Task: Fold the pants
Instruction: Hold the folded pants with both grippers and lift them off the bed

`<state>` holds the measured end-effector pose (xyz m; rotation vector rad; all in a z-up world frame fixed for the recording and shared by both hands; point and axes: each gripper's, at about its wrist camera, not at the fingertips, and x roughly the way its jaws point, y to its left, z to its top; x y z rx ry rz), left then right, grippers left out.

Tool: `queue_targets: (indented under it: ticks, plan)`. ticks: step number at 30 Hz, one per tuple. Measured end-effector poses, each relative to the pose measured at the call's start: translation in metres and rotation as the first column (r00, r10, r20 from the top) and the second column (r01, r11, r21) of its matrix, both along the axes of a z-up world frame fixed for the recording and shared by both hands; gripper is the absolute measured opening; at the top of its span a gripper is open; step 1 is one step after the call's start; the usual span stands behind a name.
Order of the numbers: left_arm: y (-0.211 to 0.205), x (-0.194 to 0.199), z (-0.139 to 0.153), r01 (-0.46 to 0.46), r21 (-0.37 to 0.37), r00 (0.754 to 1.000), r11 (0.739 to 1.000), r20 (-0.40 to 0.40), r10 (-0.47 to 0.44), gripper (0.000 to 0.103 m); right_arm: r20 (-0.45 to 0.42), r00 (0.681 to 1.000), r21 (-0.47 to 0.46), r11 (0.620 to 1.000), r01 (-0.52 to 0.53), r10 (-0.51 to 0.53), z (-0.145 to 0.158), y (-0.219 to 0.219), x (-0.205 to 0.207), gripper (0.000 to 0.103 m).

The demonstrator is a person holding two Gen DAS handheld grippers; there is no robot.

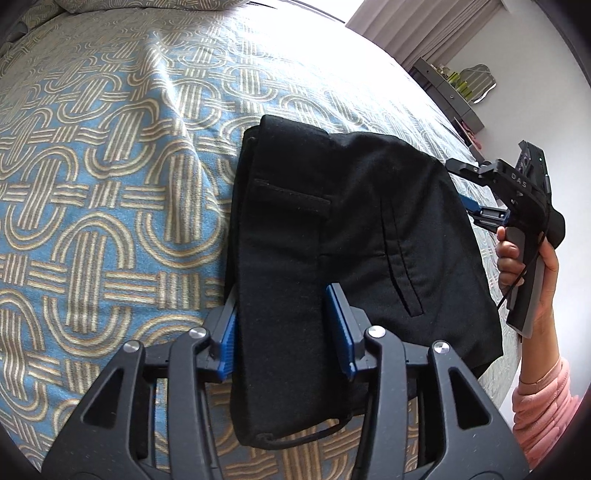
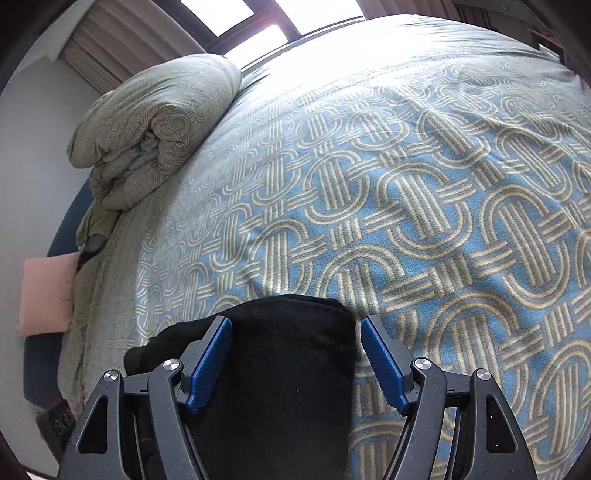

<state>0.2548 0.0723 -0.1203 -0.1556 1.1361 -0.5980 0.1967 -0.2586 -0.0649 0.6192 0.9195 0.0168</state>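
Both tongs stand wide, gripping nothing: the left tongs (image 1: pixel 284 325) straddle the near end of the folded black pants (image 1: pixel 332 229) on the bed (image 1: pixel 92 166), the right tongs (image 2: pixel 295 354) straddle the opposite end, probably to square the bundle.

I am working in a home bedroom. Ahead of both sets of jaws spreads a bed under a blue bedspread (image 2: pixel 424 206) woven with tan interlocking loops. Beyond the right jaws, up and to their left, a folded duvet (image 2: pixel 151 129) in the same pattern sits heaped at the bed's edge, with a pink cushion (image 2: pixel 46 291) lower down beside it. Past that, pleated curtains (image 2: pixel 122 40) frame a bright window (image 2: pixel 258 33). To the right of the left jaws, a grey shelf (image 1: pixel 452 90) against the wall carries small green items.
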Motion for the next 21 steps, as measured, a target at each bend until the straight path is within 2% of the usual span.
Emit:
queue_targets:
  ticks: [3,8,10,12,16,21]
  plan:
    - [0.002,-0.001,0.000,-0.003,0.004,1.000,1.000,0.001,0.003,0.049,-0.008,1.000,0.057,0.998,-0.013,0.013,-0.001,-0.009,-0.012,0.074]
    - [0.005,-0.004,0.000,-0.012,0.007,1.000,1.000,-0.012,0.012,0.055,-0.051,0.997,0.093,0.995,-0.045,0.050,-0.012,-0.013,-0.016,0.074]
    - [0.007,-0.004,0.000,-0.012,0.022,1.000,1.000,-0.025,0.013,0.061,-0.082,0.992,0.163,0.983,-0.080,0.094,-0.020,-0.008,-0.013,0.075]
    - [0.011,-0.004,-0.001,-0.005,0.009,0.999,1.000,-0.046,0.005,0.063,-0.124,0.979,0.212,0.968,-0.135,0.164,-0.029,0.004,-0.013,0.075]
    - [0.020,0.001,-0.005,-0.014,-0.037,0.995,0.999,-0.096,0.010,0.065,-0.114,0.961,0.133,0.963,-0.236,0.251,-0.027,0.028,-0.035,0.075]
    - [0.019,0.007,-0.005,-0.001,-0.040,0.994,0.999,-0.107,-0.003,0.066,-0.111,0.945,0.181,0.941,-0.286,0.309,-0.031,0.038,-0.078,0.080]
